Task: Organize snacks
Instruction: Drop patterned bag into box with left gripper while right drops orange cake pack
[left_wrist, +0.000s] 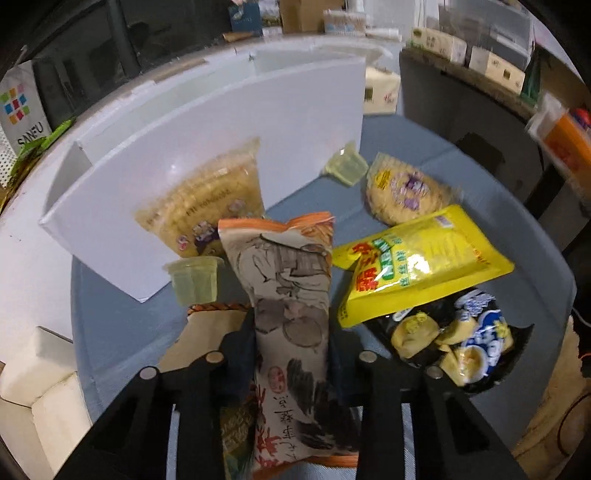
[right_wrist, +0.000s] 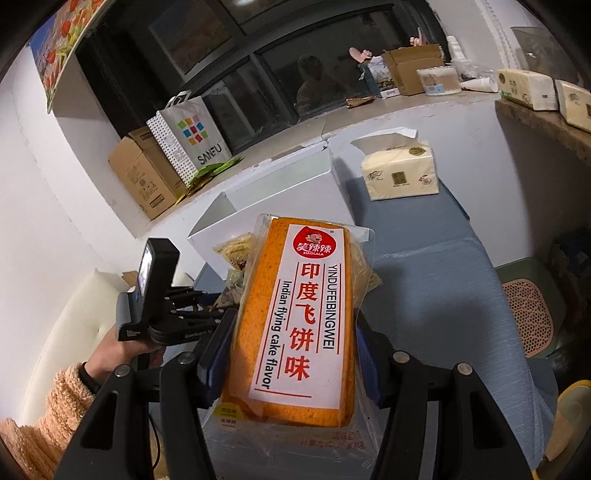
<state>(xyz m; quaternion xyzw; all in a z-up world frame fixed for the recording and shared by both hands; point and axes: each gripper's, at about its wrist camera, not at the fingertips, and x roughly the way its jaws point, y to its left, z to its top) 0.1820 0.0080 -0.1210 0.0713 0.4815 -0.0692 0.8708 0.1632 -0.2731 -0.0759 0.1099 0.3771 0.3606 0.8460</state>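
Both grippers grip snack packets above the blue-covered desk (left_wrist: 122, 332).

The left gripper (left_wrist: 291, 332) is clamped on a beige ink-drawing packet (left_wrist: 291, 295), its top pointing to 12 o'clock toward the white box (left_wrist: 207, 122). A yellow pouch (left_wrist: 424, 266) lies at 3 o'clock of it, and a jelly cup (left_wrist: 194, 280) at 9 o'clock. The right gripper (right_wrist: 295, 354) squeezes an orange flying-cake packet (right_wrist: 299, 321); a tissue pack (right_wrist: 400, 170) sits at 1 o'clock.
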